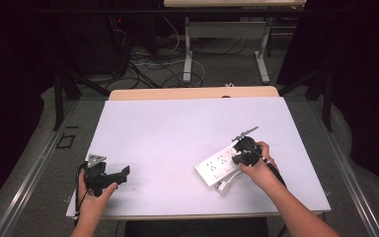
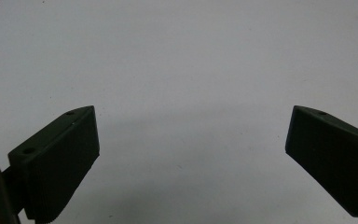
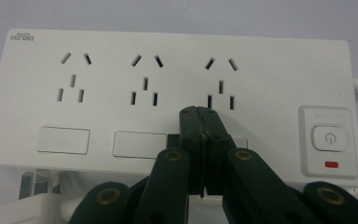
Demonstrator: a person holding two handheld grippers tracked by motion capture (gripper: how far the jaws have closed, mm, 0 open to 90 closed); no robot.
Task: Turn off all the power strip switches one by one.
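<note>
A white rectangular plastic power strip (image 3: 168, 98) is lying flat on the white table (image 1: 177, 133), toward the table's right-front part, angled diagonally w/ its white cord (image 1: 225, 186) looping off the near end. The person's right gripper (image 3: 204, 116) is resting over it: in the right gripper view the jaws are pressed together, nothing between them, tips sitting on the strip's face just below the third socket group and next to the rectangular covers along the lower row. Right of the tips is the strip's power button (image 3: 328, 137), w/ a small red indicator (image 3: 331, 164) under it. Three socket groups are lying in a row across the strip, all w/out plugs in them.

The person's left gripper (image 2: 191, 149) is hovering near the table's front-left corner, well apart from the strip. Its jaws are standing wide apart, holding nothing, w/ bare white table between them. In the high view the left gripper (image 1: 109, 177) is sitting in the person's left hand (image 1: 94, 197), grey three-cornered plate on top.

No containers are showing on the table.
</note>
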